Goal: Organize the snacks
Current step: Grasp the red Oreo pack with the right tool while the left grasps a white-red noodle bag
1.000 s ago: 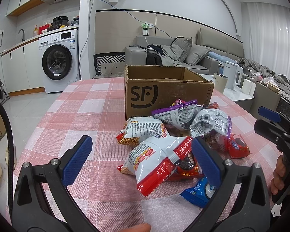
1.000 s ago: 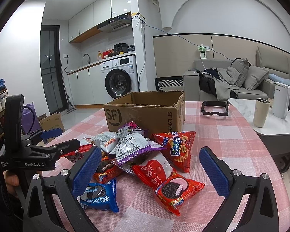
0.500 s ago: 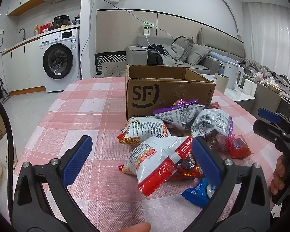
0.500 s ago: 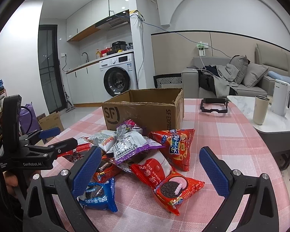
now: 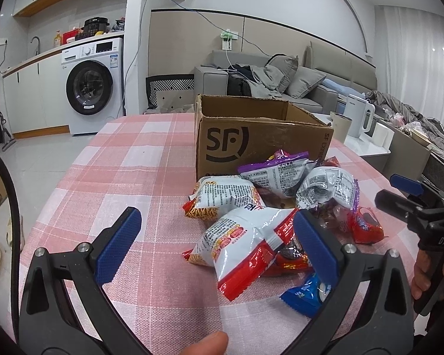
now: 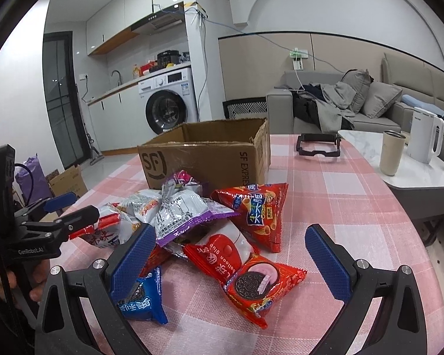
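The snacks sit in a heap on the pink checked tablecloth (image 5: 127,183), right in front of the brown cardboard box (image 5: 251,136), and some bags touch the box. The box is open on top. Near me is a white and red bag (image 5: 242,242), with a white bag with an orange edge (image 5: 222,198) behind it. A purple-edged bag (image 5: 275,171) lies on top of the heap. On the other side I see a red cookie pack (image 6: 257,284), a red chip bag (image 6: 257,210) and a blue cookie pack (image 6: 142,301) at the near edge of the heap. My left gripper (image 5: 216,248) is wide open and holds nothing; its blue pads (image 5: 118,248) hang low over the cloth, and the white and red bag shows between them. My right gripper (image 6: 231,263) is wide open too, with nothing in it, and the red cookie pack shows between its two sides. A black frame (image 6: 318,145) lies on the cloth past the box. Off to the side a low white table (image 6: 423,177) has a beige cup (image 6: 392,156) and a white kettle (image 6: 426,136). Far back are a washing machine (image 5: 94,88) and a grey sofa (image 5: 281,82).
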### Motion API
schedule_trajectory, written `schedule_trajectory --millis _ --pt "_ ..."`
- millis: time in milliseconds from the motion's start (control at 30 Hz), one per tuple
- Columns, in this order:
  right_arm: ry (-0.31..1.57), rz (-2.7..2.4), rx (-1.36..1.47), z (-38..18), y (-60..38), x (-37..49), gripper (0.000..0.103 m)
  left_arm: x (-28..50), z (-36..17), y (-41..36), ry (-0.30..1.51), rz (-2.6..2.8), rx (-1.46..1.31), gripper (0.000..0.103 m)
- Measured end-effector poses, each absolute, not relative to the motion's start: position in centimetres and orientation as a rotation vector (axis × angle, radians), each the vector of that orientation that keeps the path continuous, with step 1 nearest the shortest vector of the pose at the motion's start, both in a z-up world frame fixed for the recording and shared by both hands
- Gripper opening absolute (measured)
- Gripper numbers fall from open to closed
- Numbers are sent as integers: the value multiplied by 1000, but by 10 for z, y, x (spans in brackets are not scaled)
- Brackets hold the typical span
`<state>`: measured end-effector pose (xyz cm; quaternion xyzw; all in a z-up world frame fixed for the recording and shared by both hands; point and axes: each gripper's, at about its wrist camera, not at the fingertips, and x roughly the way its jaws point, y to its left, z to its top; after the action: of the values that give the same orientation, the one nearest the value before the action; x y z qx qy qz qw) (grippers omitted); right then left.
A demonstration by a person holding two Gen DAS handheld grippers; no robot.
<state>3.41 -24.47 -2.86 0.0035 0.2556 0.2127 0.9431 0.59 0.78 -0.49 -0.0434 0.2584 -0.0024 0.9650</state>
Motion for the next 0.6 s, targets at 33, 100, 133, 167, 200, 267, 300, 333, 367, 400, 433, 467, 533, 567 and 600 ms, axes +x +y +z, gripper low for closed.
schedule_trajectory --millis 33,100,133,167,200,267,300,333,367,400,433,467,533,567,600 --pt "531 433 2 -30 -243 36 103 8 -4 7 529 -9 -86 102" --pt "547 436 -22 -32 -239 39 103 9 -4 7 546 -24 -80 102" --pt "556 429 -50 -33 -237 40 103 10 -4 7 553 -28 -75 102" --pt "570 413 -83 -35 -234 42 103 10 -4 6 556 -30 -73 102" --pt "585 407 -104 -36 -232 43 103 11 -5 6 563 -36 -70 102" --pt "633 417 -127 -41 -231 46 103 13 -8 3 582 -41 -64 102" --pt "653 416 -125 -43 -233 49 103 14 -9 3 593 -40 -59 102" --pt "665 418 -120 -45 -235 50 103 16 -11 3 601 -38 -55 102" --pt "689 409 -114 -47 -238 54 103 18 -13 2 610 -38 -53 102" --pt "706 400 -108 -49 -241 56 103 19 -15 2 618 -42 -54 102" --pt "727 398 -96 -52 -244 59 103 21 -16 2 627 -48 -57 102" --pt "746 396 -87 -54 -247 62 103 23 -17 2 637 -55 -58 102" --pt "785 400 -71 -60 -251 68 102 26 -20 1 658 -59 -51 102" --pt "799 396 -71 -63 -253 70 102 28 -21 0 668 -59 -43 102" --pt "811 395 -73 -66 -254 73 101 30 -23 -1 676 -57 -36 102"
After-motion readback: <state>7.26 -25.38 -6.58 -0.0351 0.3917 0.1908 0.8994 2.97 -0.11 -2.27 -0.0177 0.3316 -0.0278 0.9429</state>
